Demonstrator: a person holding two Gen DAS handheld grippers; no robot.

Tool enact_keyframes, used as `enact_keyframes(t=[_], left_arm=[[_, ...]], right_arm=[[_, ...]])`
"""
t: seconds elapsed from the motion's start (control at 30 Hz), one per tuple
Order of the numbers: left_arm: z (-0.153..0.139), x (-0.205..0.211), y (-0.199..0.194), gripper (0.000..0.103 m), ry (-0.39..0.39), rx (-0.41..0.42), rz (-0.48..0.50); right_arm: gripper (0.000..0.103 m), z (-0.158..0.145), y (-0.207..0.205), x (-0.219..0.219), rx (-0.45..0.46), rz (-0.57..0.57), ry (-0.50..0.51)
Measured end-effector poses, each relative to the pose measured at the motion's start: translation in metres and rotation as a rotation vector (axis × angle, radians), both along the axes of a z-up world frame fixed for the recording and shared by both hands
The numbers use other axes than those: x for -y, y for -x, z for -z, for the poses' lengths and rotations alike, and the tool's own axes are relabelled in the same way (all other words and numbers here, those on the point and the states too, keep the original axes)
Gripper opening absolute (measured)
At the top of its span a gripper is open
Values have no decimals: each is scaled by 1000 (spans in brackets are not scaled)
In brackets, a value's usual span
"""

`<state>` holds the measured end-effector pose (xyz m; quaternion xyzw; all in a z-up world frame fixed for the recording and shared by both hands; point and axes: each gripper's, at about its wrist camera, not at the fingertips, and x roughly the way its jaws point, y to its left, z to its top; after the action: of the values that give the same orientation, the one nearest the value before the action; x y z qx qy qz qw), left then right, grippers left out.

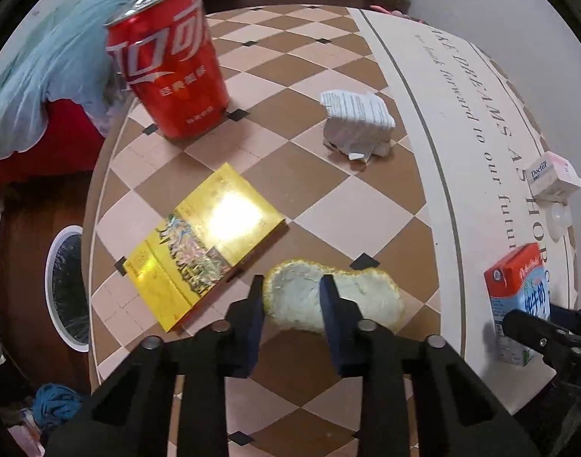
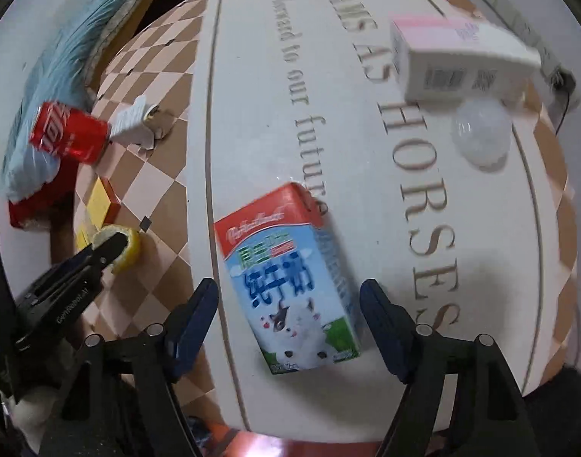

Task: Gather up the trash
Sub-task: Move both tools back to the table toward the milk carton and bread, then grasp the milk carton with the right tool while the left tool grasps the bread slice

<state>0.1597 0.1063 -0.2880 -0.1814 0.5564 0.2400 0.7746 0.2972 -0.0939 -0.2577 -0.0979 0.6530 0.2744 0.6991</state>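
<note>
Left wrist view: the left gripper reaches over a round table covered in a brown-and-cream checked cloth with a white lettered band. Its jaws stand partly open around one end of a piece of citrus peel, which lies pith-up near the table's near edge; whether the pads touch the peel cannot be told. A yellow box lies flat just beside the peel, toward the left edge. A red cola can stands upright at the far left edge, and a crumpled white paper packet lies toward the middle. On the white band near the right edge sit a small white box marked "Doctor", a clear plastic lid and an upright milk carton. A white-rimmed bin stands on the floor beyond the left edge.

Right wrist view: the right gripper hangs with its jaws wide open on either side of the milk carton, clear of both its sides and gripping nothing. The carton stands on the white band near the table's near edge. The white box and clear lid lie farther along the band. Toward the left edge, the left gripper rests over the peel, with the yellow box, cola can and paper packet beyond.
</note>
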Motion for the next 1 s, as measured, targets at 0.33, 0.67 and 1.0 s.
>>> enact_keyframes(t=[0.33, 0.67, 1.0], left_arm=[[-7, 6, 25, 8, -43, 29, -83], [-33, -1, 37, 5, -89, 72, -112], [-98, -20, 70, 5, -147, 196, -152]], right_arm=[[60, 7, 27, -37, 260, -182, 148], [53, -14, 23, -16, 235, -99, 46], [53, -80, 45, -44, 281, -130, -113]])
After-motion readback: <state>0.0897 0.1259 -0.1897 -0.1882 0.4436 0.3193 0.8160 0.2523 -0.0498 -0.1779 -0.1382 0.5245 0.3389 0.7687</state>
